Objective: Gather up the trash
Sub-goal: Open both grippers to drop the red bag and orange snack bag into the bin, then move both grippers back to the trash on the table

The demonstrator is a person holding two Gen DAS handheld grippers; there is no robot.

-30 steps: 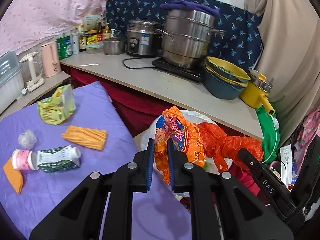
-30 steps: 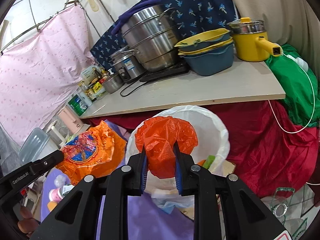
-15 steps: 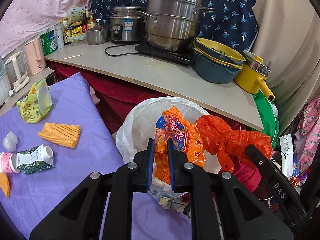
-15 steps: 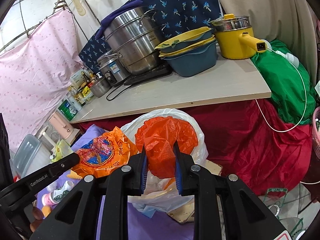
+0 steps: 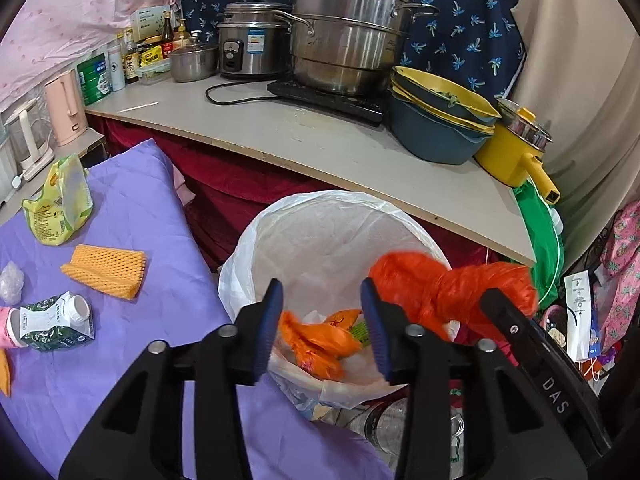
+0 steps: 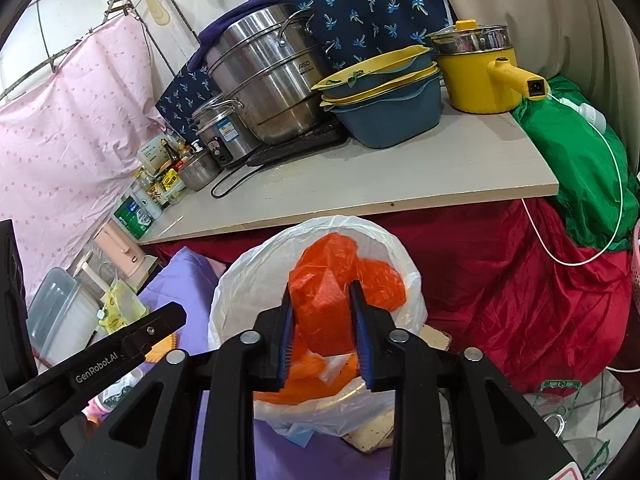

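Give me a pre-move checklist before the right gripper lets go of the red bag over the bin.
1. Right gripper shut on the red plastic bag: ok.
2. Bag above the white-lined bin opening: ok.
3. Left gripper open and empty: ok.
4. Orange snack wrapper already inside the bin: ok.
5. Room left in the bin: ok, upper liner bare.
6. Purple cloth cleared of trash: not ok; the milk carton and orange foam net remain.

Purple cloth (image 5: 132,364): green snack bag (image 5: 56,208), orange foam net (image 5: 105,270), milk carton (image 5: 54,322), clear wrapper (image 5: 10,287).
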